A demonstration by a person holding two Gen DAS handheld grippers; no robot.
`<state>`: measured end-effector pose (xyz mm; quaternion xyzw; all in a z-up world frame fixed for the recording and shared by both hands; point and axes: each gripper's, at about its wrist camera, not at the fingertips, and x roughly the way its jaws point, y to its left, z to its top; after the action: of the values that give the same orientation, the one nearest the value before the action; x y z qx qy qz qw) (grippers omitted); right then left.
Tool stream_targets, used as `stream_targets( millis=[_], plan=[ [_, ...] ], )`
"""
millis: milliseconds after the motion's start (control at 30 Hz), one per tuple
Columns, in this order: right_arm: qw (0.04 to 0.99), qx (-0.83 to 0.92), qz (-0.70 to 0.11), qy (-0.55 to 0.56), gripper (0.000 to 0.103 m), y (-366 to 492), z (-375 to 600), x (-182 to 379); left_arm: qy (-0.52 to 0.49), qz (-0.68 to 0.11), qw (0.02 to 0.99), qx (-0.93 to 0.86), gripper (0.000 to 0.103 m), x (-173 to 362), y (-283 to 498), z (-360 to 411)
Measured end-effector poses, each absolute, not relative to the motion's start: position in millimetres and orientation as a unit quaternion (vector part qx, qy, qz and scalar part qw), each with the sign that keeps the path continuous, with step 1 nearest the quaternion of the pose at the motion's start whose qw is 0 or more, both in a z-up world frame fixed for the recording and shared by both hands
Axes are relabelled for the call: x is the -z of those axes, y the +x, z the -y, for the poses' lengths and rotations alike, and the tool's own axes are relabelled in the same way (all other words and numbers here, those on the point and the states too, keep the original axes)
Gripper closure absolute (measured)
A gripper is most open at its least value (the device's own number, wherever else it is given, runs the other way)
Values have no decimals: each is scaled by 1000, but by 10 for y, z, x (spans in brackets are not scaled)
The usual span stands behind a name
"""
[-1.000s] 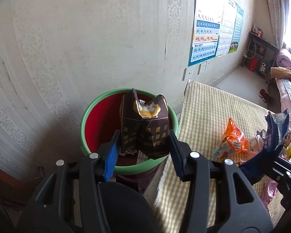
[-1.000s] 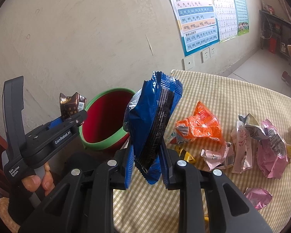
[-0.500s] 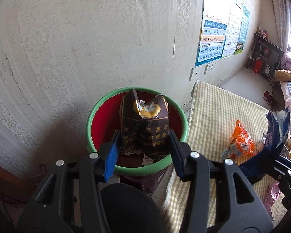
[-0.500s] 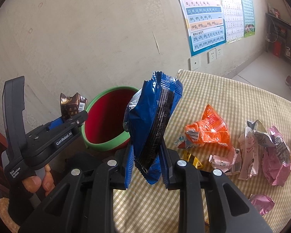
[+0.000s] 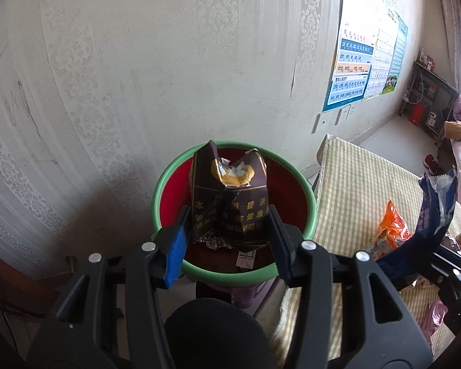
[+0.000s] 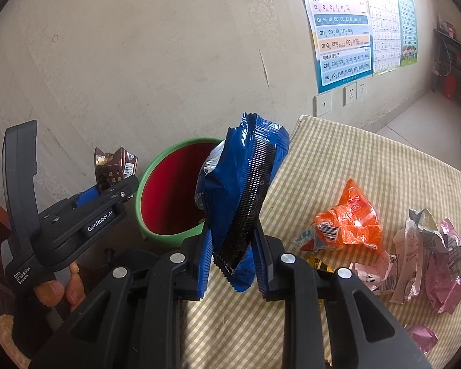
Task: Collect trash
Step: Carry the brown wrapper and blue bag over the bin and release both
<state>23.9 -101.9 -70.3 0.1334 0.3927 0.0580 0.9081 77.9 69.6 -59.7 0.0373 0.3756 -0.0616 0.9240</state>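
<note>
My left gripper [image 5: 227, 240] is shut on a crumpled brown packet [image 5: 229, 196] and holds it above the red bin with a green rim [image 5: 310, 196]. That gripper and the brown packet [image 6: 113, 169] also show in the right wrist view, left of the bin [image 6: 169, 190]. My right gripper [image 6: 233, 264] is shut on a blue snack bag [image 6: 239, 190], held upright over the checked tablecloth [image 6: 368, 166] beside the bin. The blue bag [image 5: 436, 203] also shows at the right of the left wrist view.
An orange wrapper [image 6: 347, 218], pink and white wrappers [image 6: 430, 255] and a small yellow one [image 6: 319, 264] lie on the cloth. The bin stands against the wall, at the table's left end. Posters [image 6: 344, 33] and sockets [image 6: 350, 92] are on the wall.
My left gripper with the brown packet has moved left and now sits centred over the bin. My right gripper with the blue bag has shifted slightly toward the bin.
</note>
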Motion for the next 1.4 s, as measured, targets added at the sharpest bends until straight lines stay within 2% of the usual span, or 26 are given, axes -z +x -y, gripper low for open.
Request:
stream_targets(
  millis=[367, 1033, 1133, 1167, 1200, 1233, 1400],
  plan=[
    [904, -73, -405, 120, 79, 445, 854, 764, 35, -385, 921, 54, 56, 662, 933, -813],
    [899, -93, -418, 94, 78, 1429, 543, 888, 21, -435, 899, 39, 56, 1042, 1776, -1017],
    [898, -97, -419, 92, 76, 1492, 532, 915, 17, -443, 895, 37, 56, 1099, 1814, -1029],
    [897, -103, -419, 92, 72, 1507, 527, 921, 16, -447, 894, 36, 56, 1120, 1826, -1023],
    [897, -105, -421, 91, 64, 1525, 518, 927, 16, -451, 892, 35, 49, 1141, 1840, -1021],
    [898, -102, -418, 88, 59, 1516, 508, 926, 13, -451, 892, 32, 38, 1149, 1839, -1030],
    [904, -97, -408, 82, 53, 1449, 506, 881, 11, -444, 895, 30, 32, 1117, 1793, -1068]
  ],
)
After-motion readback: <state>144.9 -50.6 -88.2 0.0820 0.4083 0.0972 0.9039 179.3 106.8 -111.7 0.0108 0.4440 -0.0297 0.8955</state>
